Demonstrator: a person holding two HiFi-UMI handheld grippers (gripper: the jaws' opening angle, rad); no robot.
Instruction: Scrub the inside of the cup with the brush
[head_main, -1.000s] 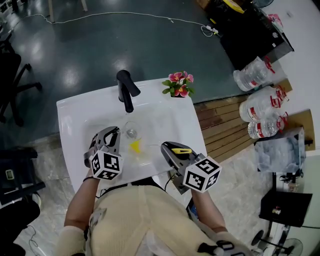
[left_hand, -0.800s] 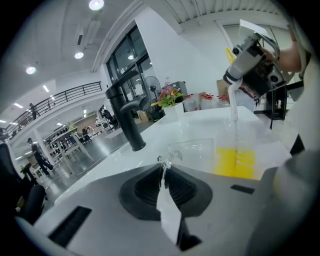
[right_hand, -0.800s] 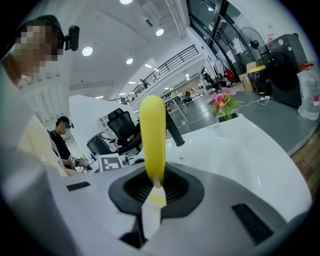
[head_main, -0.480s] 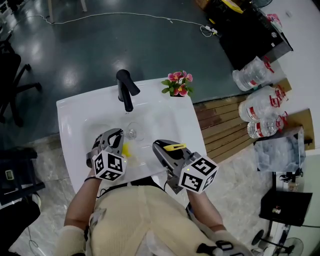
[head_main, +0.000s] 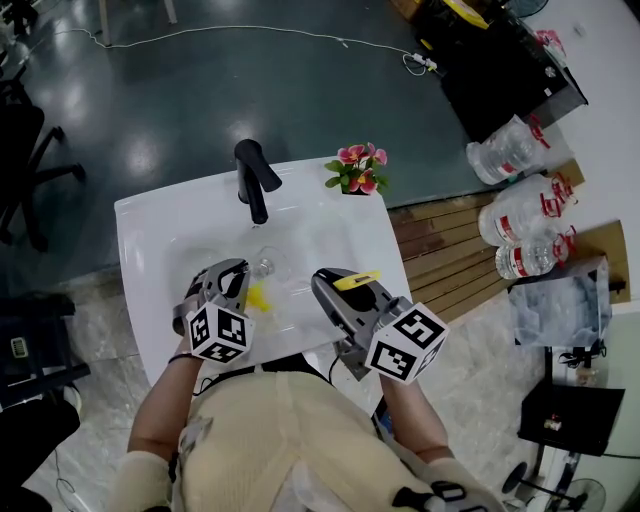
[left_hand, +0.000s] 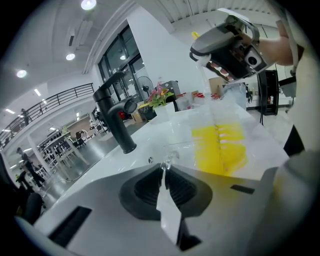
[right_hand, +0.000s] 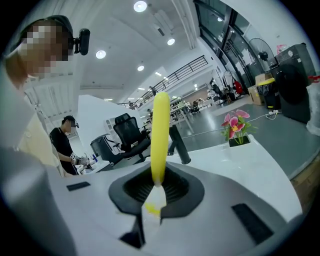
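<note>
**Cup pinched at the rim, brush slanting down to it**

In the sink, just on the person's side of the faucet, the left tongs are clenched on the thin rim of the clear cup. The right tongs, further right of the faucet and higher, grasp the yellow handle of the brush. The brush's long axis slants from that handle, high and to the right, down and leftward to its yellow head. The head points at the cup and appears to lie against or just inside its clear wall. I cannot tell how deep, and the cup's own axis is hard to read through the glass. The scrub likely depends on lining the brush's axis up with the cup's mouth.
</note>
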